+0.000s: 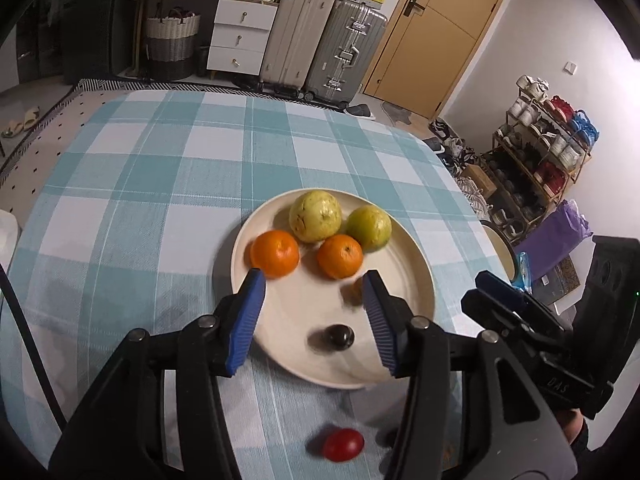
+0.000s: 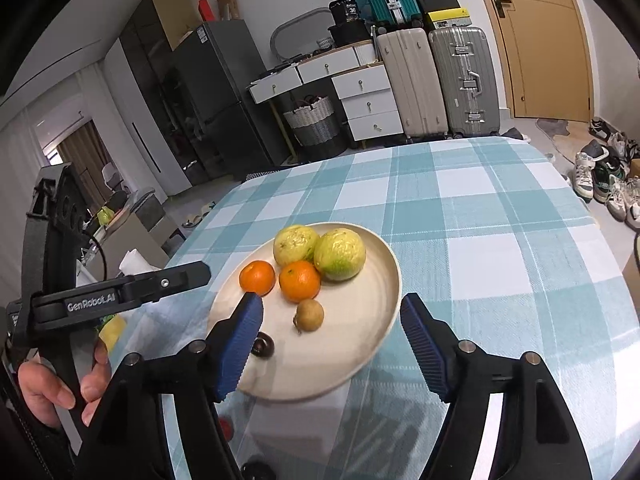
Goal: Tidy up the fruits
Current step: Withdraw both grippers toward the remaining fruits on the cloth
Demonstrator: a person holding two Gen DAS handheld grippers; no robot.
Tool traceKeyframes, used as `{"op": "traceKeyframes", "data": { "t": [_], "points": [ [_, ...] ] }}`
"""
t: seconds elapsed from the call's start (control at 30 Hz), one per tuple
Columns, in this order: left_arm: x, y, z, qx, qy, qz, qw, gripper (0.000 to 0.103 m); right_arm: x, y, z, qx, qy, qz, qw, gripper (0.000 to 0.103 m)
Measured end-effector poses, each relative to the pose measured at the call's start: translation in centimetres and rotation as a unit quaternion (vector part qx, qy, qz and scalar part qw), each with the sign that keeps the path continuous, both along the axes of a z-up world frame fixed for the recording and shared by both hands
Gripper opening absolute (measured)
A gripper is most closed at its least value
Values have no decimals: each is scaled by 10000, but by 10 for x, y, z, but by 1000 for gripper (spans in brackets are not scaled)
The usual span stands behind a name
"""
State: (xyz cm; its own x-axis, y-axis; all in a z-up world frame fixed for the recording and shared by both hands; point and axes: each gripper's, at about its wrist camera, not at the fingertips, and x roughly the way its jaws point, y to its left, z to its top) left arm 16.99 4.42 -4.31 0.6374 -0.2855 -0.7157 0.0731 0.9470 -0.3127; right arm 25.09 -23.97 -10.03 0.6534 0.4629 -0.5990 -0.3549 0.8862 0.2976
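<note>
A round cream ceramic plate (image 1: pixel 416 276) sits on a bench covered in a teal-and-white checked cloth (image 1: pixel 160 184). At the far side of the plate, two yellow-green round fruits (image 1: pixel 315 216) (image 1: pixel 369 227) rest touching each other. Just in front of them lie two orange mandarins (image 1: pixel 275 253) (image 1: pixel 340 256), slightly apart. Nearer still, a small brown round fruit (image 2: pixel 309 315) and a small dark glossy fruit (image 1: pixel 339 336) lie on the plate. A small red tomato (image 1: pixel 343 445) lies on the cloth, off the plate, near its closest edge.

The left hand-held gripper (image 1: pixel 316 316), with blue ribbed pads, hovers over the near part of the plate, its jaws partly apart and holding nothing. The right hand-held gripper (image 2: pixel 332 340) hangs over the same plate with its jaws spread wider, also empty. A person's hand (image 2: pixel 52 388) grips the handle of the left tool.
</note>
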Motion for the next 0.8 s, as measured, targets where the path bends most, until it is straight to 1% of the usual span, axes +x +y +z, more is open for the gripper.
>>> {"op": "traceKeyframes", "data": {
  "t": [0.03, 0.1, 0.13, 0.23, 0.3, 0.4, 0.47, 0.57, 0.63, 0.8],
  "points": [
    [-6, -1, 1, 24, -12, 9, 10000, 53, -3, -1, 1, 9, -12, 10, 10000, 73],
    [-13, -1, 3, 133, -8, 101, 9999, 69, -9, -2, 4, 12, -47, 17, 10000, 75],
    [-19, -1, 5, 212, -41, 170, 9996, 71, -13, -2, 5, 16, -72, 22, 10000, 79],
    [-28, -2, 9, 323, -125, 204, 9992, 72, -21, -3, 8, 45, -122, 27, 9999, 82],
    [-35, -3, 12, 417, -139, 246, 9987, 77, -26, -4, 9, 54, -122, 30, 9999, 83],
    [-46, -5, 16, 498, -220, 363, 9979, 80, -33, -5, 12, 100, -122, 28, 9999, 86],
    [-54, -11, 18, 644, -275, 368, 9969, 80, -39, -5, 14, 115, -159, 24, 9998, 87],
    [-64, -17, 21, 809, -373, 377, 9953, 85, -48, -5, 17, 110, -232, 51, 9997, 88],
    [-70, -20, 22, 885, -426, 387, 9944, 86, -54, -5, 20, 108, -278, 56, 9995, 92],
    [-84, -22, 22, 902, -445, 372, 9942, 93, -69, -7, 24, 121, -384, 51, 9992, 96]
  ]
}}
